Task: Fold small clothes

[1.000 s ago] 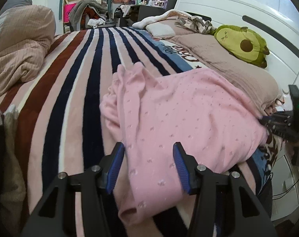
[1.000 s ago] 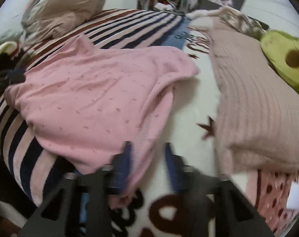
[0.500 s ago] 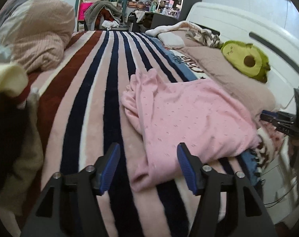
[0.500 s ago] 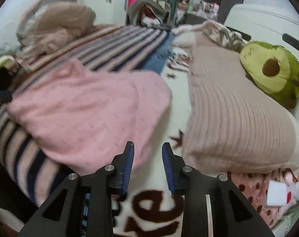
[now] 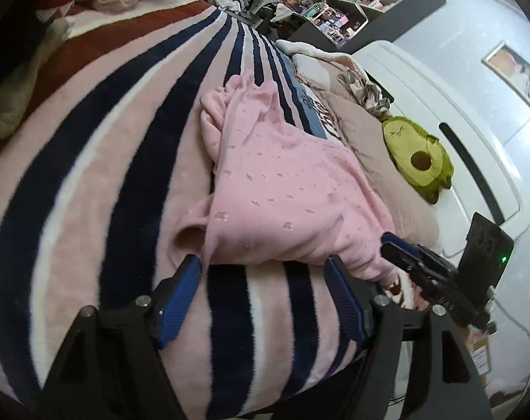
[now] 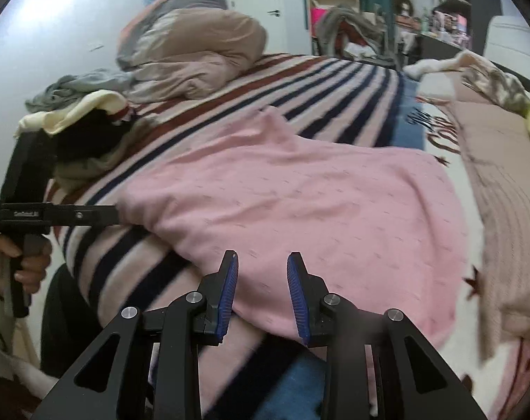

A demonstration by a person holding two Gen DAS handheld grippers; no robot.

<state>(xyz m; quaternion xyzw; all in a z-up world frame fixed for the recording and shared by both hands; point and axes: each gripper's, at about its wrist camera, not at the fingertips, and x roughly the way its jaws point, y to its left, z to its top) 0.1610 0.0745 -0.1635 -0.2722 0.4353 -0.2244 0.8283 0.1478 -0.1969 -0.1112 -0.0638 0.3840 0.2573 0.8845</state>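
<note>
My left tool (image 5: 263, 280) stands wide open with nothing between its blue pads; its tips sit right at the near hem of the pink garment (image 5: 282, 189), one pad just at the loose cuff-like fold at about 10 o'clock from the tool, the other by the hem at about 2 o'clock. I cannot tell whether either pad touches the cloth.

My right tool (image 6: 262, 273) is partly open, its jaws a moderate gap apart, and it holds nothing; the pink garment (image 6: 299, 203) lies just ahead of it and between its tips, spread over the striped blanket (image 6: 334, 77) on the bed.

In the right wrist view my left tool (image 6: 116, 214) shows at 9 o'clock, its tip meeting the garment's corner, with my left hand (image 6: 23, 262) on its handle. In the left wrist view my right tool (image 5: 387, 241) shows at 3 o'clock against the garment's edge.

An avocado plush (image 5: 418, 154) lies at 2 o'clock on a beige cover (image 5: 362, 133). A pile of clothes (image 6: 79, 119) sits at 10 o'clock, a bundled duvet (image 6: 195, 49) at 11 o'clock.
</note>
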